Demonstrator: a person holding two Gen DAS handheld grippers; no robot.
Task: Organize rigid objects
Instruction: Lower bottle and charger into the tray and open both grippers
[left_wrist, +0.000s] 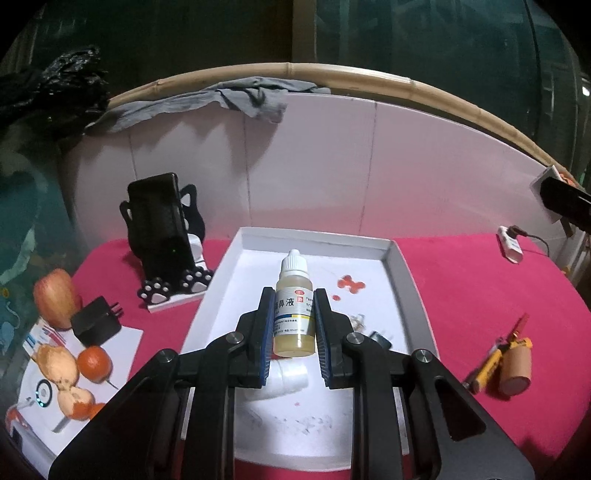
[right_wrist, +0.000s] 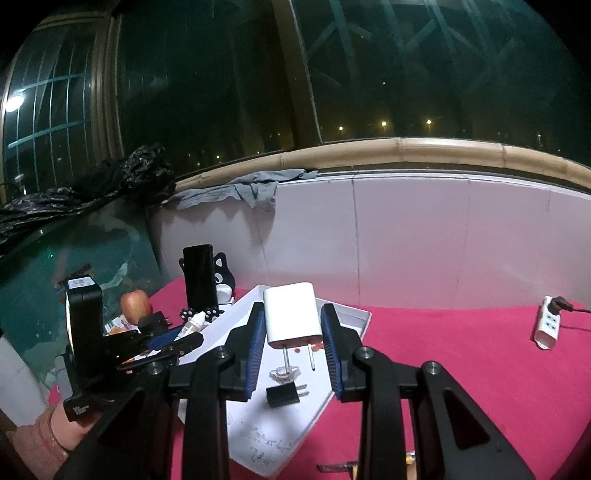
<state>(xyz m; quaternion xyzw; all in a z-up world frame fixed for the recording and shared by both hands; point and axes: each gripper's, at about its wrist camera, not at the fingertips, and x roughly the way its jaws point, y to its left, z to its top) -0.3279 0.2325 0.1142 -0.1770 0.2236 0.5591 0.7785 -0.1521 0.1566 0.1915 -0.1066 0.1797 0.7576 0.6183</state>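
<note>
My left gripper (left_wrist: 294, 299) is shut on a small dropper bottle (left_wrist: 294, 314) of yellowish liquid with a white cap, held over the white tray (left_wrist: 400, 266). My right gripper (right_wrist: 292, 317) is shut on a white plug adapter (right_wrist: 291, 317), prongs pointing down, above the same tray (right_wrist: 358, 321). In the tray lie a small black plug (right_wrist: 282, 396), a clear small object (right_wrist: 282, 374) and a white item (left_wrist: 288, 380) under the bottle. The left gripper with the bottle also shows in the right wrist view (right_wrist: 184, 332).
A phone on a cat-shaped stand (left_wrist: 162, 236) is left of the tray. An apple (left_wrist: 53, 299), black charger (left_wrist: 96, 321), oranges (left_wrist: 94, 363) and peel lie at the left. A cork roll (left_wrist: 515, 371) and yellow tool (left_wrist: 487, 367) lie right. A white power strip (right_wrist: 548, 326) is far right.
</note>
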